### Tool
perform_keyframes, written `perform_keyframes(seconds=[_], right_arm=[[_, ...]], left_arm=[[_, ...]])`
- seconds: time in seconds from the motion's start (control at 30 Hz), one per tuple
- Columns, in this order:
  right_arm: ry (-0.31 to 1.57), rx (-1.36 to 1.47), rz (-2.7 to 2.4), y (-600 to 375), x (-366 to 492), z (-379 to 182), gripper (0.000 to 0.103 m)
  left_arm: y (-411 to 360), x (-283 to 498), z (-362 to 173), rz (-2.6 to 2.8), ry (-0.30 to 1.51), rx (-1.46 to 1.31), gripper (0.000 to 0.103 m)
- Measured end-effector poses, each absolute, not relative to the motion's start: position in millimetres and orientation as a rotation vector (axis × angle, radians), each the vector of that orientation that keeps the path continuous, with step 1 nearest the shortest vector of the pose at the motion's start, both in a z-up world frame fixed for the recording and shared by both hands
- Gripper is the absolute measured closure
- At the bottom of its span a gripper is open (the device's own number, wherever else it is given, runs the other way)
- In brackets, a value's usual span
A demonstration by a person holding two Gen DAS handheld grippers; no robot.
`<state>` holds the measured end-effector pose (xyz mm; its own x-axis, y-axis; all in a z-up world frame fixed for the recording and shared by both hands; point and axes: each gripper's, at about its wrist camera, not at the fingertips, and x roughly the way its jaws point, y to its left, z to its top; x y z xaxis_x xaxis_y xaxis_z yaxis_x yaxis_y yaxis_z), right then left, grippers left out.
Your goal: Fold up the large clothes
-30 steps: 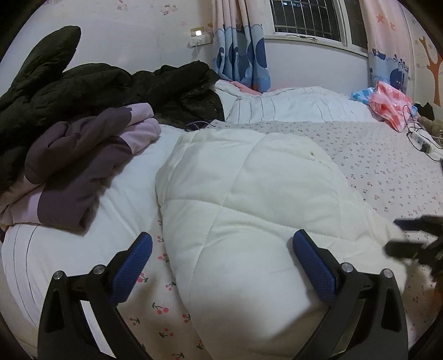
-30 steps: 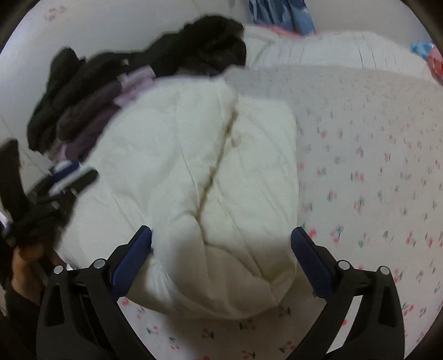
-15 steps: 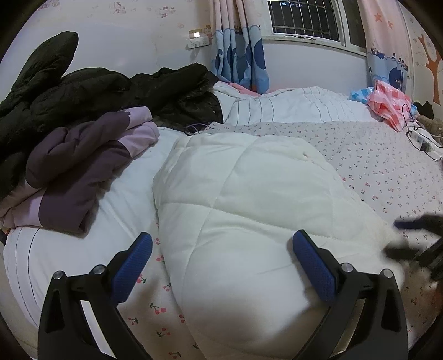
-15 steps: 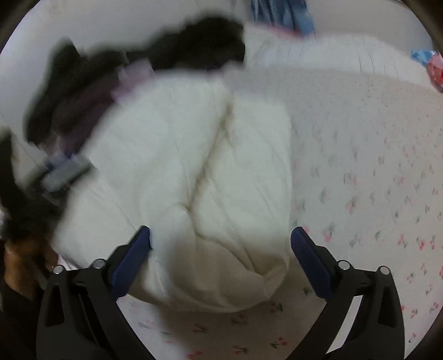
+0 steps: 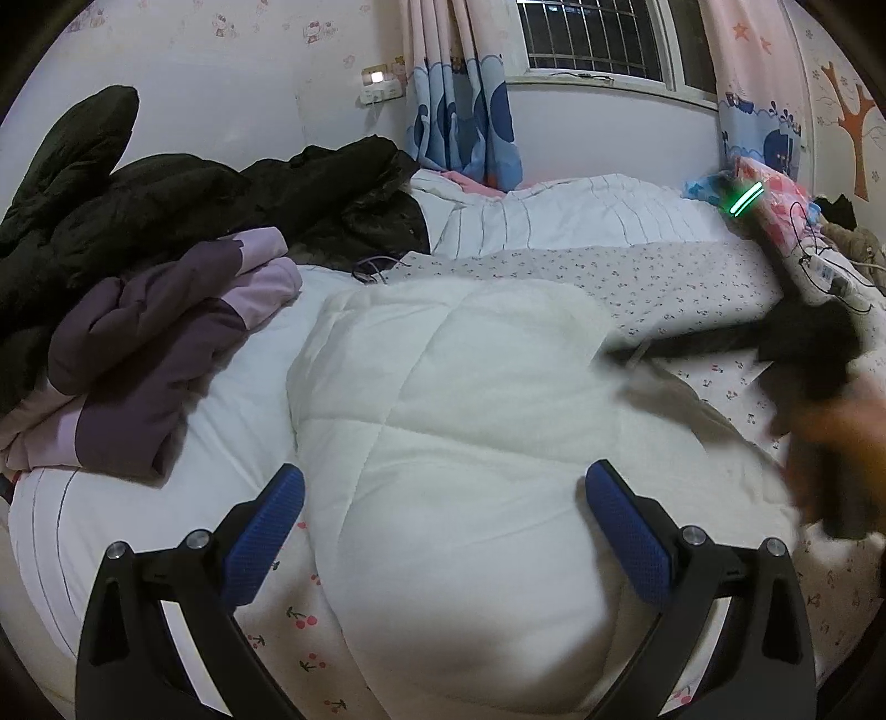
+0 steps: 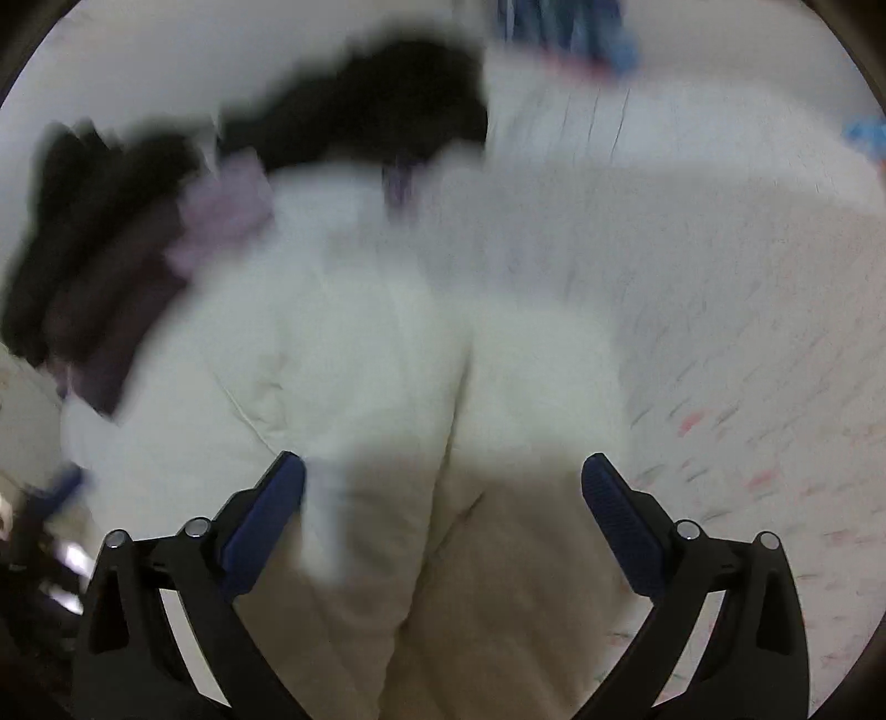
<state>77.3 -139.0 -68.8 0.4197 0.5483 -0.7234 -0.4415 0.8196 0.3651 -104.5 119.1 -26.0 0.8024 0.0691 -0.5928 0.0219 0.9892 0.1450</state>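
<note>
Left wrist view: a folded white quilted garment (image 5: pixel 470 432) is seen lying on the bed (image 5: pixel 720 271), whose sheet is printed with small cherries. The left gripper (image 5: pixel 443 531) is held just above the near end of the garment, and its blue-padded fingers (image 5: pixel 266 531) are spread wide, with nothing pinched between them. To the left of the white garment, a folded purple and lilac jacket (image 5: pixel 160 343) is stacked on a white striped duvet (image 5: pixel 554 216), and a black puffy coat (image 5: pixel 166 199) is piled behind it against the wall. A blue and pink curtain (image 5: pixel 465 111) is hung beside a barred window (image 5: pixel 592 39). At the right edge, the right gripper (image 5: pixel 720 338) is seen blurred over the far side of the garment, with a green light strip (image 5: pixel 745 200) showing on it; part of a hand (image 5: pixel 841 437) is blurred there too.

In the right wrist view, everything beyond the gripper is smeared by motion. The right gripper's fingers (image 6: pixel 620 520) are spread wide over the white garment (image 6: pixel 387 387), and nothing is gripped. The garment's central seam is seen running away from the camera. The purple jacket (image 6: pixel 166 249) and black coat (image 6: pixel 376 111) are made out only as blurred shapes at upper left.
</note>
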Motion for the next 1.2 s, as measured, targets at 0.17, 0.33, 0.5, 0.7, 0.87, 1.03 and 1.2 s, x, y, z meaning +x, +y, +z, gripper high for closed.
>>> perform_keyframes(seconds=[0.17, 0.33, 0.5, 0.7, 0.87, 1.03, 1.2], right_arm=[[0.927, 0.216, 0.631, -168, 64, -57, 0.007], [0.816, 0.160, 0.690, -192, -15, -30, 0.007], [0.957, 0.305, 0.685, -224, -34, -60, 0.007], [1.065, 0.167, 0.623, -217, -49, -86, 0.007], [1.123, 0.502, 0.696, -255, -46, -100, 0.007], [1.189, 0.612, 0.713, -264, -32, -116, 0.006], [1.214, 0.597, 0.840, -214, -40, -107, 0.006]], left_arm=[[118, -107, -26, 0.024, 0.644, 0.153, 0.006], [119, -109, -24, 0.045, 0.635, 0.155, 0.006], [128, -109, -26, -0.012, 0.691, 0.076, 0.006], [171, -138, -14, -0.133, 0.686, -0.364, 0.006], [181, -156, -39, -0.147, 0.791, -0.473, 0.006], [215, -159, -88, -0.147, 0.914, -0.768, 0.006], [179, -157, -46, -0.031, 0.851, -0.378, 0.010]])
